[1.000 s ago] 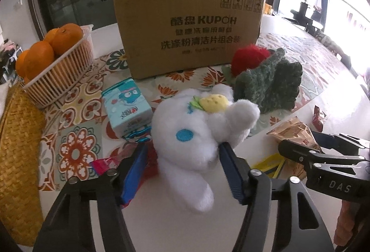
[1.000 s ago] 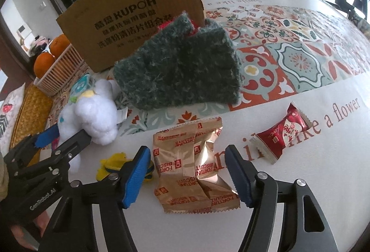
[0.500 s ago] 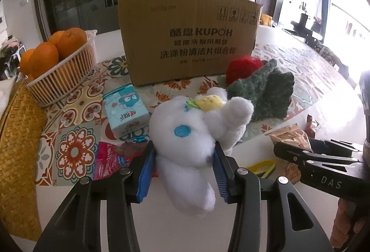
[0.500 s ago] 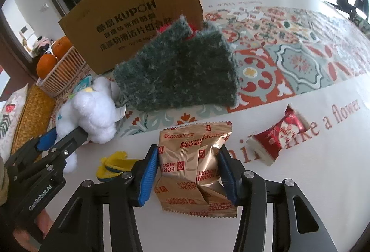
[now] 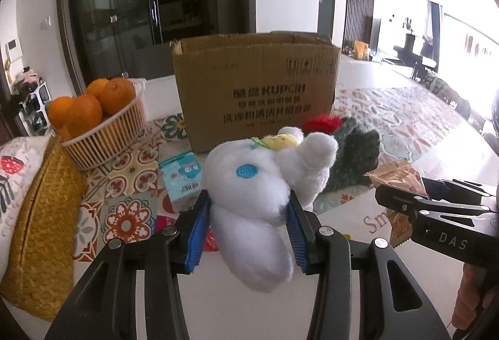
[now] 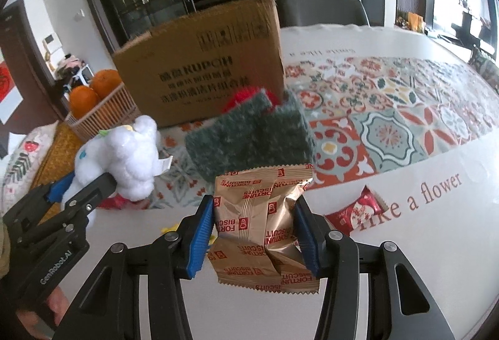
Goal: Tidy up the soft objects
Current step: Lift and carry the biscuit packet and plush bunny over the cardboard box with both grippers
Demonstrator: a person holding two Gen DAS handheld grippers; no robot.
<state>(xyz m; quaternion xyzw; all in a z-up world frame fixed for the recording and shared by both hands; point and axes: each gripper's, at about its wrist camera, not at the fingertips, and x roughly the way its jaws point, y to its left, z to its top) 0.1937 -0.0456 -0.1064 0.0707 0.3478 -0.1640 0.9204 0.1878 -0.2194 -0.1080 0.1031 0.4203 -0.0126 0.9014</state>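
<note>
My left gripper [image 5: 248, 218] is shut on a white plush toy [image 5: 259, 184] with a blue eye and a yellow patch, and holds it above the table. It also shows in the right wrist view [image 6: 124, 159]. My right gripper [image 6: 255, 230] is shut on a gold biscuit packet [image 6: 265, 221] and holds it off the table; the packet shows at the right of the left wrist view [image 5: 396, 177]. A dark green knitted piece [image 6: 249, 140] lies over a red fuzzy thing [image 6: 246, 96] in front of the open cardboard box [image 6: 205, 68].
A basket of oranges [image 5: 99, 121] stands at the left beside a woven yellow mat [image 5: 40, 221]. A blue tissue pack [image 5: 181, 177] and a red wrapper [image 5: 209, 240] lie under the plush. A red snack packet [image 6: 355, 209] lies at the right.
Both grippers closed on their objects and lifted them. The plush and the biscuit packet have risen off the table, toward the box.
</note>
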